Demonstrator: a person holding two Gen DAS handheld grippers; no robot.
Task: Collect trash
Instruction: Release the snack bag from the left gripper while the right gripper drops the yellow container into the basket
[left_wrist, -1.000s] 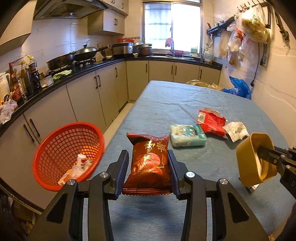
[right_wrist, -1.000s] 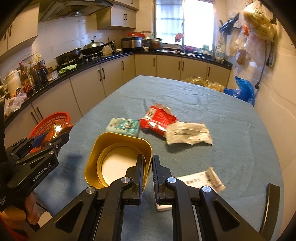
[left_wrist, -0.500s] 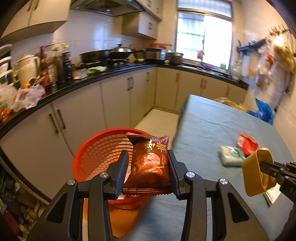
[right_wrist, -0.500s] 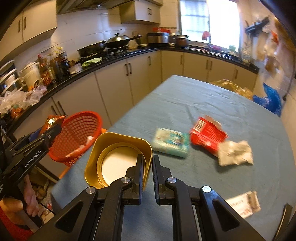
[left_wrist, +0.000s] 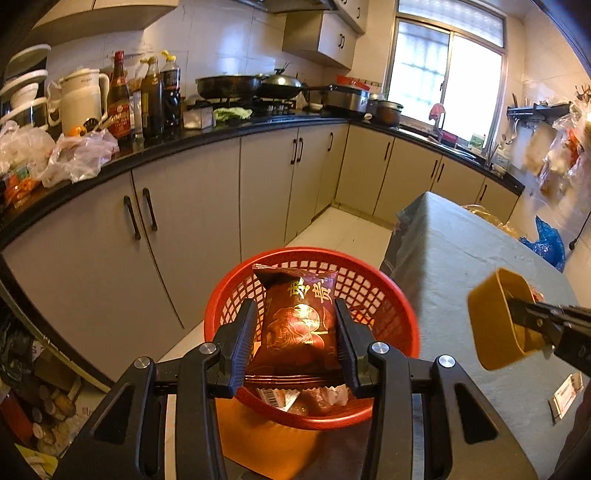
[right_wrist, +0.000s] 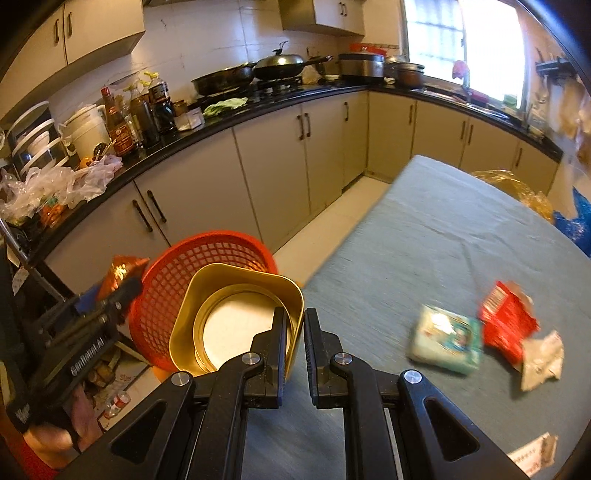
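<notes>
Red snack bag (left_wrist: 299, 325) clamped in left tool (left_wrist: 295, 339) above red basket (left_wrist: 402, 317), right tool (right_wrist: 294, 334) pinching gold tin (right_wrist: 192, 306), seemingly by its rim.

Table litter blurred — tissue pack (right_wrist: 445, 343), red wrapper (right_wrist: 508, 326) — paper slip (right_wrist: 533, 456) edge-cropped

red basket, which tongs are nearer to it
Left. The left tongs hold the snack bag over the red basket; the right tongs, gripping the gold tub, are beside it.

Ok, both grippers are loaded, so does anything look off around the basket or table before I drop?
Nothing spilled or damaged. One oddity: the right gripper pinches the gold tub by one wall only, so it hangs tilted. The snack bag sits squarely in the left gripper over the red basket.
</notes>
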